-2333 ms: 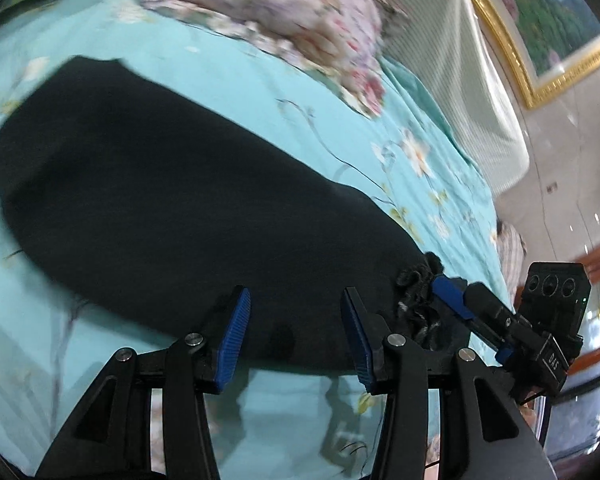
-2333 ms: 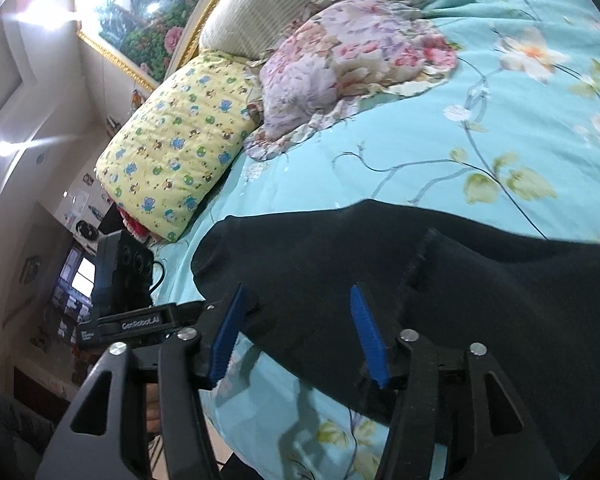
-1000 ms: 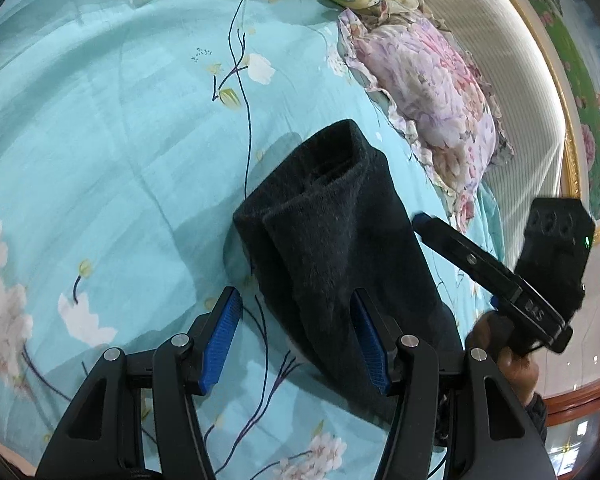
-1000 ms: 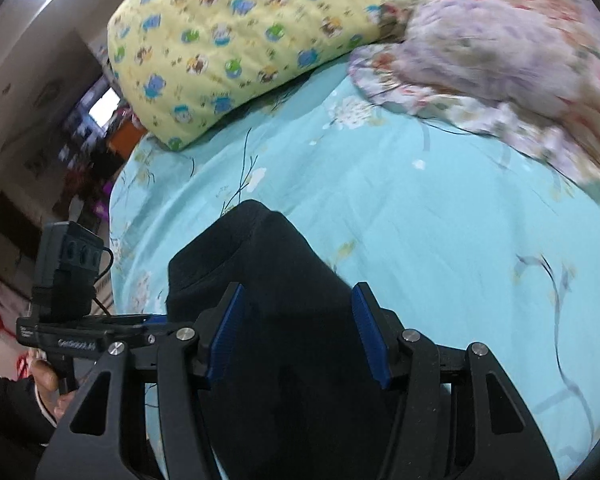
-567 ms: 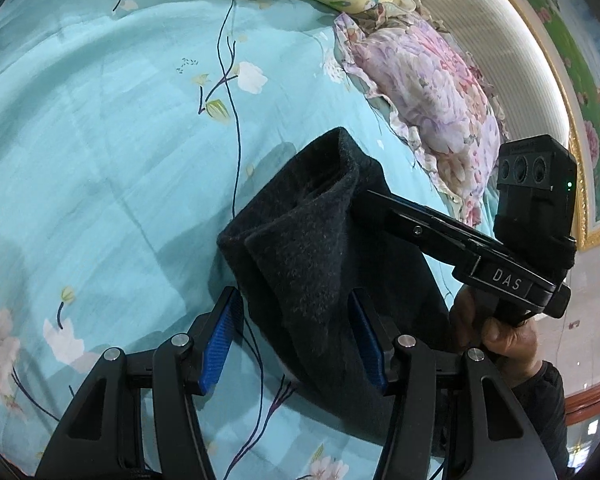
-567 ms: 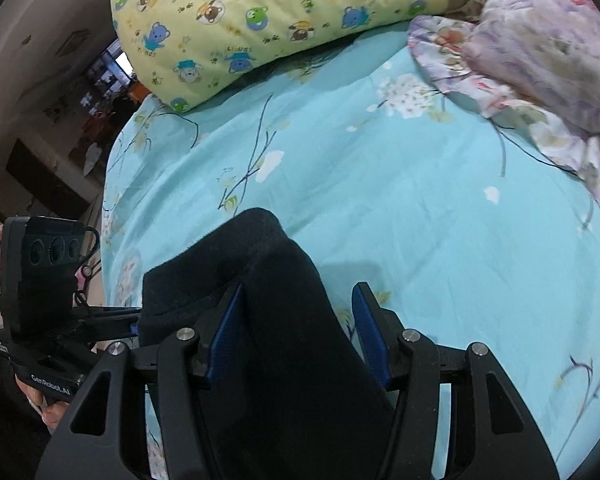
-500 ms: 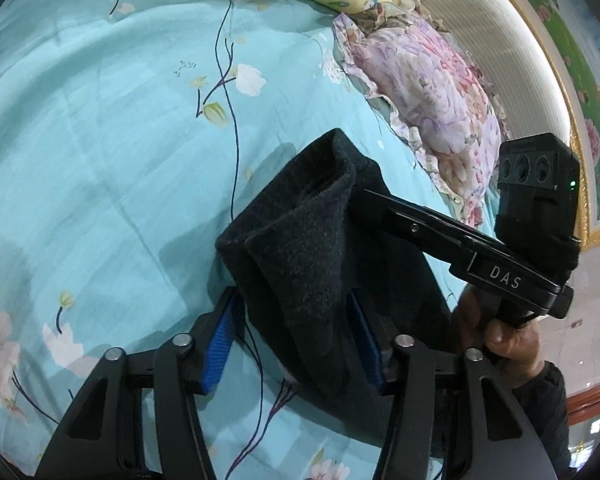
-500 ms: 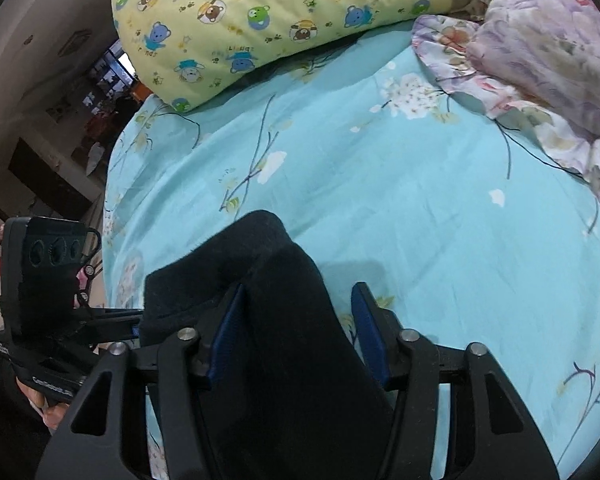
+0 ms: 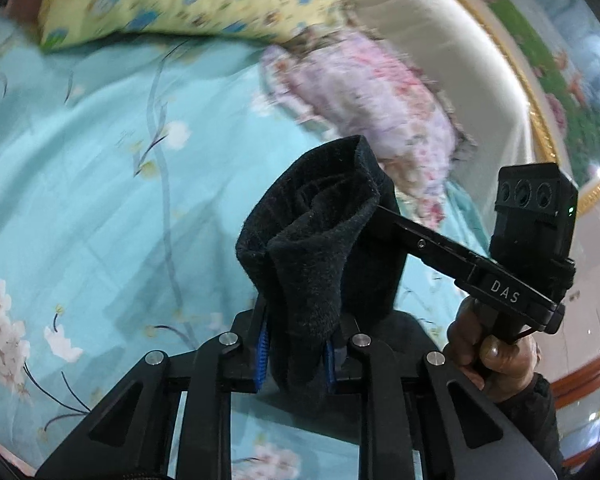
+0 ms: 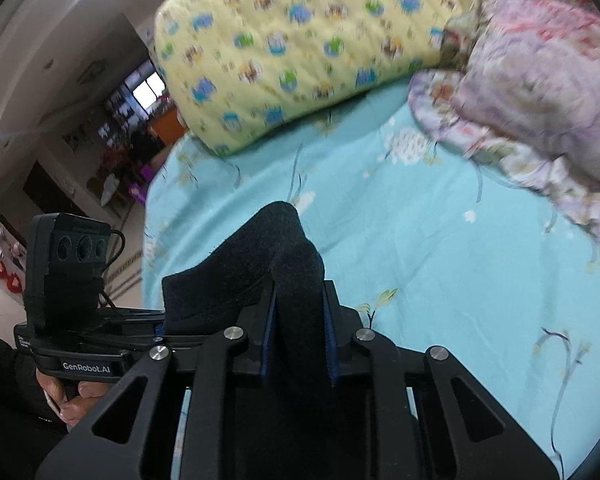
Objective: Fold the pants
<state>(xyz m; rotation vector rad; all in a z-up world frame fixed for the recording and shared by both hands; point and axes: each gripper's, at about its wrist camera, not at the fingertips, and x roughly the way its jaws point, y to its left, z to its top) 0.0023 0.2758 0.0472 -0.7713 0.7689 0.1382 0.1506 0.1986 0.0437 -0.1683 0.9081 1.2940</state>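
The black pants [image 9: 320, 232] are bunched into a thick folded end that hangs lifted above the teal floral sheet [image 9: 100, 184]. My left gripper [image 9: 296, 356] is still closing, and its blue pads press on the cloth from both sides. The right gripper's black arm [image 9: 440, 248] reaches into the same bunch from the right, its tips hidden in the fabric. In the right wrist view the pants [image 10: 260, 264] rise between my right gripper [image 10: 298, 344], whose jaws are also closing and squeeze the cloth. The left gripper's body [image 10: 80, 332] sits close at the left, held by a hand [image 10: 76, 396].
A yellow cartoon-print pillow [image 10: 300, 48] and a pink floral pillow [image 10: 540, 92] lie at the head of the bed. Behind them are a cream headboard [image 9: 440, 52] and a gold-framed painting [image 9: 560, 92]. The bed's left edge [image 10: 148, 240] drops to the room floor.
Both grippers closed from wide apart onto the folded end of the pants. The bunch rose off the sheet, and the pillows came further into view.
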